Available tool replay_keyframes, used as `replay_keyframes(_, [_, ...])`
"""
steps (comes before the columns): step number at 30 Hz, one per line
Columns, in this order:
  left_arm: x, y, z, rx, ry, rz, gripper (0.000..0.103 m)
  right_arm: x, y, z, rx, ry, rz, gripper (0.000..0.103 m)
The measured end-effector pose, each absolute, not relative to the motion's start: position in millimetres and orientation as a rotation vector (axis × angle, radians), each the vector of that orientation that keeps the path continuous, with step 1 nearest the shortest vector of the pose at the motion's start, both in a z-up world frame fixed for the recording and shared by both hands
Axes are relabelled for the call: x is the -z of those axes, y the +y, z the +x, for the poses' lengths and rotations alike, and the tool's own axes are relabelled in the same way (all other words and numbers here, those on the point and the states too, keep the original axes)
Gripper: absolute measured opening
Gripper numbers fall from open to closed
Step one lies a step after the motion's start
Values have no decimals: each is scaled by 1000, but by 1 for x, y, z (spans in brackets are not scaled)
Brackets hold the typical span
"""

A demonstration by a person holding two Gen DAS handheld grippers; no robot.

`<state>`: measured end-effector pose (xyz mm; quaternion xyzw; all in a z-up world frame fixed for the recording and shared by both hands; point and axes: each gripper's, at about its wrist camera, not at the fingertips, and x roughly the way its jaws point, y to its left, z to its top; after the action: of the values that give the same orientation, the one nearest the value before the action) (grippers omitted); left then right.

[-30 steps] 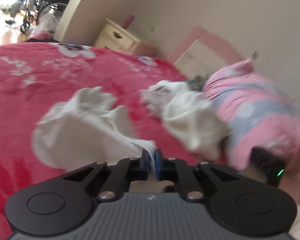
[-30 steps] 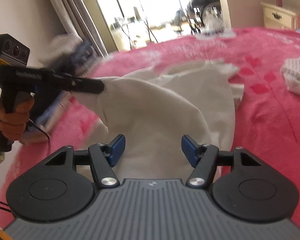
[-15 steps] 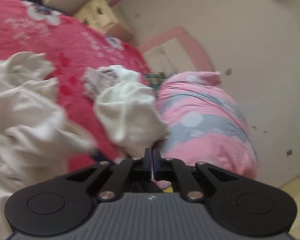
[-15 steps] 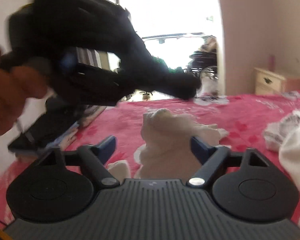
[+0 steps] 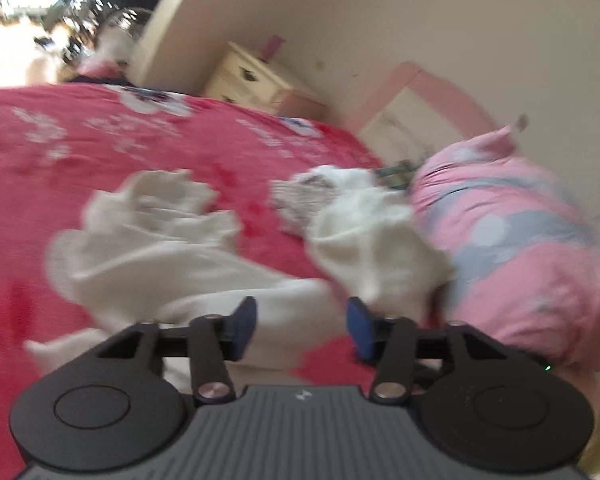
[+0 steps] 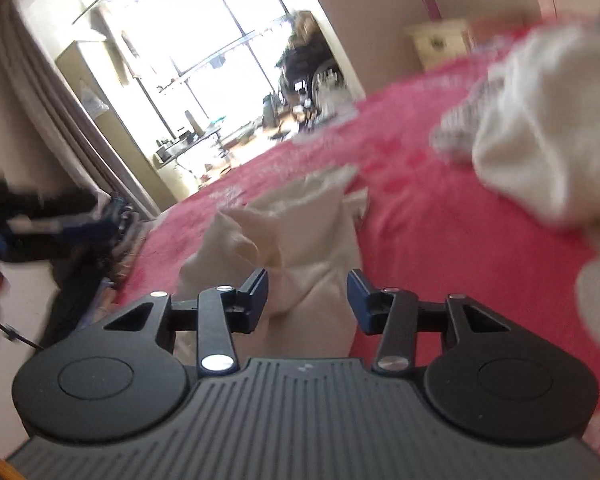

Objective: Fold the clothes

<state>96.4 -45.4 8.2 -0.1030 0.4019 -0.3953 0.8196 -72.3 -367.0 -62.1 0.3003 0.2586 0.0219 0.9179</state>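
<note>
Cream nightstand (image 5: 260,84), bright window (image 6: 220,52) (blown out)

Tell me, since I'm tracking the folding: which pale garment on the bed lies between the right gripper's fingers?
The cream garment bunched on the red bedspread; the right gripper is closing around it. The white heap lies apart, near the pillow.

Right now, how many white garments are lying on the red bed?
2: a cream garment spread mid-bed, and a white one heaped beside the pink pillow; more may be hidden.

We are in a home bedroom: a red floral bedspread (image 5: 160,152) fills the view, a pink-and-grey pillow (image 5: 520,248) lies at three o'clock, a cream nightstand (image 5: 256,80) stands at twelve, and a sunlit glazed doorway (image 6: 220,60) opens onto household clutter
</note>
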Motion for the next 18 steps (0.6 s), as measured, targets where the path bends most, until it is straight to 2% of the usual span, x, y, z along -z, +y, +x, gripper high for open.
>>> replay_keyframes(4, [25,-65,112,824,851,-43,69,89,-387,-68,-105,562,925,64])
replay_keyframes(8, [51,-93,119,874,828,92,66,104,-392,-62,-158,564,1173,70])
replay_keyframes(9, [54,-98,119,894,819,109,59,105,-391,-61,-169,563,1206,73])
replay_keyframes(10, [56,-101,116,911,811,118,43,106,-391,-60,-181,562,1240,75])
replay_keyframes(12, [58,-105,109,930,794,125,19,105,-388,-57,-181,575,1255,77])
replay_keyframes(14, [55,-107,94,922,748,172,12,105,-388,-52,-174,592,1251,77])
replay_keyframes(18, [48,-106,55,957,679,241,8,107,-386,-46,-199,613,1264,79])
